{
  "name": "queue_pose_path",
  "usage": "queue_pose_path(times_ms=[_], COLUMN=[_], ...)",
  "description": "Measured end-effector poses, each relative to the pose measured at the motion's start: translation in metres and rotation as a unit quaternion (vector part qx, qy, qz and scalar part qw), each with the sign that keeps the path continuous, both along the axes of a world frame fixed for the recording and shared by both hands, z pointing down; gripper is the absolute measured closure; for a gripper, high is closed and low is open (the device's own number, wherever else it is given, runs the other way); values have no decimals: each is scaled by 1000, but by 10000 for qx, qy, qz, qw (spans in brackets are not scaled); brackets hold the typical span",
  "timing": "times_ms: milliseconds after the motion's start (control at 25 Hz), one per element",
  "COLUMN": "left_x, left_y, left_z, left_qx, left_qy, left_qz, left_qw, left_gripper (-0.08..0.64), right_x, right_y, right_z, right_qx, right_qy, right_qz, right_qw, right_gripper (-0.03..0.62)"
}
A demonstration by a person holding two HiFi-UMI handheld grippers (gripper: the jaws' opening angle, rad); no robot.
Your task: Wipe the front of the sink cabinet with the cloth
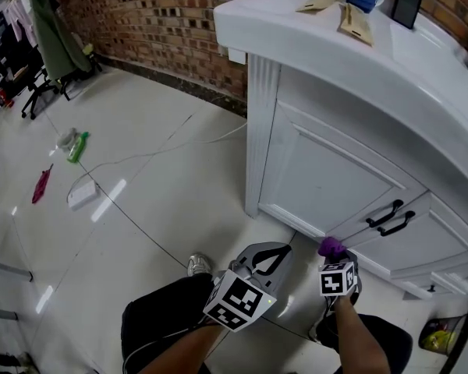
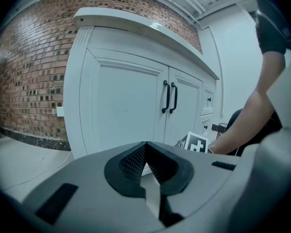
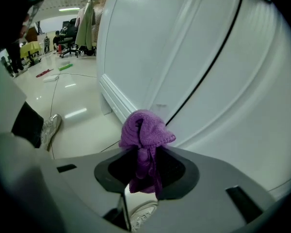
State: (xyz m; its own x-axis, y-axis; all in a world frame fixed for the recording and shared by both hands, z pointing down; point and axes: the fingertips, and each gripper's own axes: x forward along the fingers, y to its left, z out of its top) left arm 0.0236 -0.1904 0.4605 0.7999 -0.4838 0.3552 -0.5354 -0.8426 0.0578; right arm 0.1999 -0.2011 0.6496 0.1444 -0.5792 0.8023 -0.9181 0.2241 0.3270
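Between right gripper jaws: bunched purple cloth, pinched tight, tip close to lower front of white sink cabinet; contact unclear. Left gripper jaws pressed together, nothing between, just beside right gripper, facing black door handles.

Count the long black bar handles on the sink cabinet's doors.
2. The first bar handle and the second bar handle stand upright, side by side, at the middle of the sink cabinet front. None looks hidden.
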Motion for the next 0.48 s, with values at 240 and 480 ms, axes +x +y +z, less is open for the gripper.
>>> queue_pose_path(times_ms=[240,480], left_x=[23,42], left_y=[9,28], left_z=[-19,-41], left_qx=[57,145], left_qy=[21,-40], left_qz=[180,289], left_qw=[9998,9995], left_gripper=[558,558], right_x=[6,9], right_y=[5,6], right_z=[-43,-105], right_qx=[398,968], right_qy=[-36,-43], right_qz=[-43,-195], right_qw=[9992,9951], right_gripper=[477,477])
